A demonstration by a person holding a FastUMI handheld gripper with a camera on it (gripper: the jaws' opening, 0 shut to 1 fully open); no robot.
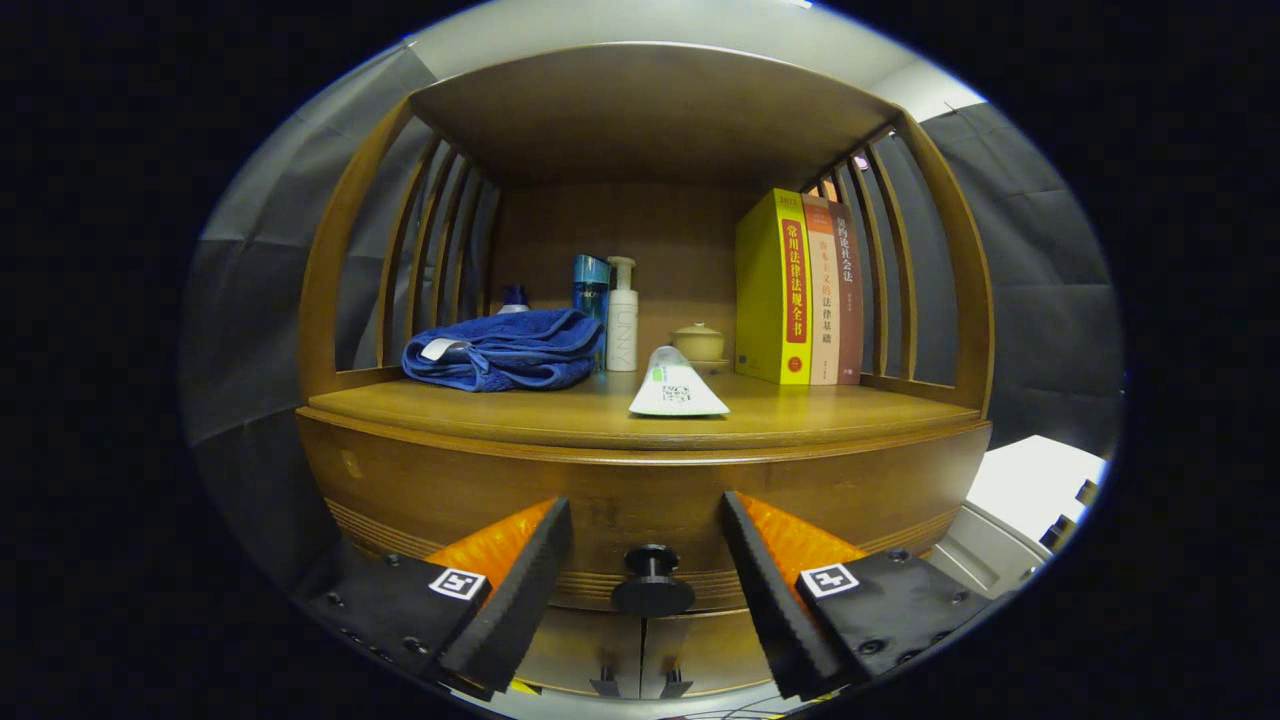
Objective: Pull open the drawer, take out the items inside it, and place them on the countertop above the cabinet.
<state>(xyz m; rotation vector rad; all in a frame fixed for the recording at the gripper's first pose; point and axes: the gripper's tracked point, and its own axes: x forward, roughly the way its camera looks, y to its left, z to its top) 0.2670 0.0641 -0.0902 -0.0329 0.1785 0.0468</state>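
Observation:
A wooden cabinet stands straight ahead. Its drawer front is closed, with a black round knob at the middle. My gripper is open, its two black-padded fingers spread to either side of the knob and not touching it. The knob sits between the fingertips, slightly beyond them. Above the drawer is the countertop, a wooden shelf with slatted sides. What is inside the drawer is hidden.
On the countertop lie a folded blue towel, a blue bottle, a white pump bottle, a white tube, a small lidded cup and three upright books. Two lower door handles sit below the drawer.

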